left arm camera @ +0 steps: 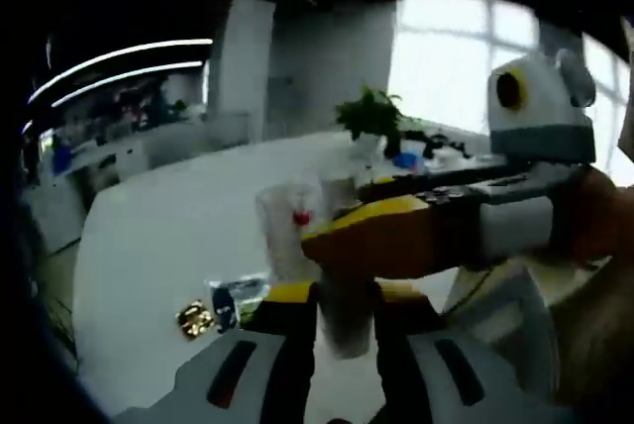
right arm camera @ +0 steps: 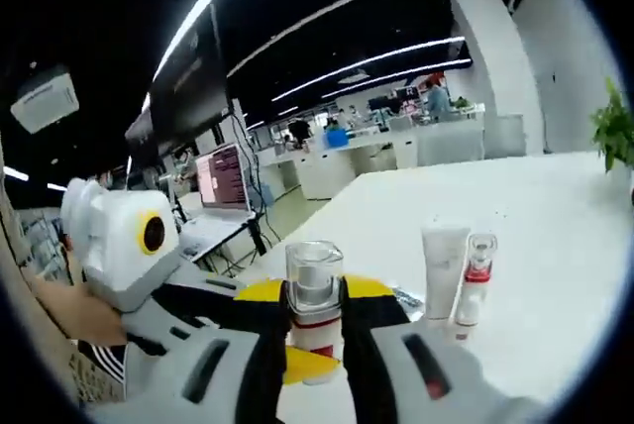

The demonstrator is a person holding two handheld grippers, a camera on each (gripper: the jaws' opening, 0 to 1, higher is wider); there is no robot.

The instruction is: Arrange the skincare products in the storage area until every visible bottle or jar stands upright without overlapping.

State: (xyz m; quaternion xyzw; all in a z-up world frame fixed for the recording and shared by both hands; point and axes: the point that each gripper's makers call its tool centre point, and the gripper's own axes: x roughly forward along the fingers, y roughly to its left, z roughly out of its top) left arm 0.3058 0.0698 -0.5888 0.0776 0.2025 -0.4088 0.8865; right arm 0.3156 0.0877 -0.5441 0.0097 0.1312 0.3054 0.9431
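- Pinching a small clear-capped bottle [right arm camera: 314,310] between its yellow-tipped jaws, the right gripper [right arm camera: 314,320] holds it upright just above the white table [right arm camera: 555,196] in the right gripper view; the bottle has a clear cap, a silver collar and a red band on a pale body.
- The left gripper [left arm camera: 342,310] has its jaws pressed in around a pale translucent bottle [left arm camera: 344,320] in the left gripper view; the picture is blurred, so I cannot tell whether the jaws actually touch it.
- In the left gripper view the right gripper [left arm camera: 332,241] reaches in from the right and crosses just above the left one's jaws, with a hand [left arm camera: 594,246] behind it.
- In the right gripper view the left gripper's grey and white body [right arm camera: 119,246] sits at the left, near the held bottle, with a hand [right arm camera: 74,310] under it.
- Just to the right of the held bottle in the right gripper view, a white tube [right arm camera: 444,270] stands upright, and a small bottle with a red band [right arm camera: 474,280] stands just beside it, close enough that they may touch.
- In the left gripper view a clear tube [left arm camera: 282,231] stands beyond the jaws, and a gold-lidded jar [left arm camera: 195,319] and a dark blue item [left arm camera: 224,303] lie on the table to the left, near each other.
- A green plant [left arm camera: 371,117] stands at the far end of the table.
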